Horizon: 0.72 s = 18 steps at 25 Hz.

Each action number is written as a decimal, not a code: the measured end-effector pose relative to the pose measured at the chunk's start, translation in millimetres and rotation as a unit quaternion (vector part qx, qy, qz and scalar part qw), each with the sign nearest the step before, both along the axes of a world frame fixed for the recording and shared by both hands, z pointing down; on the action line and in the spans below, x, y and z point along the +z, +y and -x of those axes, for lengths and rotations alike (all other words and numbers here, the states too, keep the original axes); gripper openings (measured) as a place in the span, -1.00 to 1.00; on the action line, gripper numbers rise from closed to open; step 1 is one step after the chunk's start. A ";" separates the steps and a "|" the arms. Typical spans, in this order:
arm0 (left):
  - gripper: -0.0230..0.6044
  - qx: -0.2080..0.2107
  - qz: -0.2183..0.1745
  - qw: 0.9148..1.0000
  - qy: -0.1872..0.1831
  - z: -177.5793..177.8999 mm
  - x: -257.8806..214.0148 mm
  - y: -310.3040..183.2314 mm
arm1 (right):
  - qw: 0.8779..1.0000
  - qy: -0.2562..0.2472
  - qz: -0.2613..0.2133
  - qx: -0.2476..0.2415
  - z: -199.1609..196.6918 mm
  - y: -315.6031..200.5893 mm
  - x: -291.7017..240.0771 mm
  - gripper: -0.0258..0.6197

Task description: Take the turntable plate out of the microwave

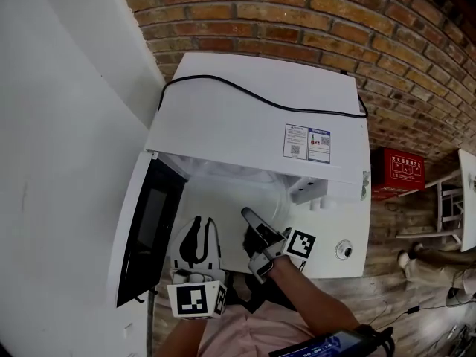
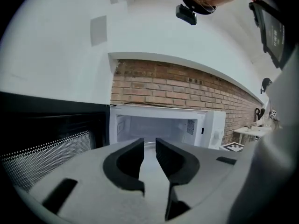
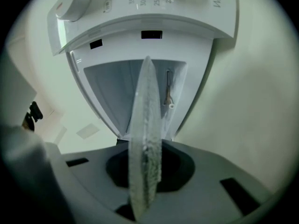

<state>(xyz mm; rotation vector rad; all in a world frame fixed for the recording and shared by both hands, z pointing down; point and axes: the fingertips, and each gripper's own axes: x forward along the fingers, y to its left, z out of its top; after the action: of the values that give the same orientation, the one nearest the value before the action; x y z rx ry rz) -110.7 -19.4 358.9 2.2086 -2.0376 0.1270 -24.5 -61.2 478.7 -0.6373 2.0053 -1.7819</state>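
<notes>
Glass turntable plate [image 3: 145, 106] sits pinched by its rim in the right gripper [image 1: 249, 216] at the open microwave's [image 1: 253, 117] mouth, so hold it level and let the half-open, empty left gripper [image 2: 149, 148] help.

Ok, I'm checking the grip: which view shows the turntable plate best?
The right gripper view: the turntable plate stands edge-on, clamped between the jaws. The head view shows only a faint glass outline; the left gripper view, hardly anything.
</notes>
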 end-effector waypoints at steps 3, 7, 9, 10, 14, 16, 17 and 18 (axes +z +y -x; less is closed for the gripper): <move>-0.67 0.000 -0.002 1.000 -0.003 -0.3 -4.3 7.7 | 1.000 -0.001 0.002 0.000 -2.7 9.2 -3.2 -0.83; -0.67 0.012 -0.006 1.000 -0.004 0.3 -7.1 15.7 | 1.000 0.005 -0.001 0.009 -7.2 20.7 -3.2 -0.83; -0.67 0.020 -0.007 1.000 -0.006 0.1 -6.6 20.0 | 1.000 0.002 -0.003 0.018 -8.5 25.7 -4.3 -0.83; -0.67 0.024 -0.007 1.000 -0.007 0.4 -6.7 22.7 | 1.000 -0.002 -0.001 0.024 -9.2 29.1 -5.0 -0.83; -0.67 0.042 -0.010 0.999 -0.001 0.1 -7.3 36.3 | 0.999 -0.001 0.008 0.050 -17.0 46.9 -4.0 -0.83; -0.67 0.050 -0.010 0.999 0.000 0.2 -6.4 43.0 | 0.998 -0.001 0.008 0.058 -19.0 56.0 -2.7 -0.83; -0.67 0.053 -0.009 0.999 0.000 0.3 -6.1 45.9 | 0.998 -0.003 0.012 0.062 -19.7 61.1 -1.3 -0.83; -0.67 0.056 -0.009 0.998 0.000 0.0 -6.0 48.4 | 0.998 -0.005 0.016 0.066 -20.6 66.2 0.5 -0.83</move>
<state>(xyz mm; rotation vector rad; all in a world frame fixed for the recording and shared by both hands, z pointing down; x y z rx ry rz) -110.7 29.0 352.9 2.3340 -1.9220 0.1194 -3.9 5.0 479.1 -0.7513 1.8863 -1.7387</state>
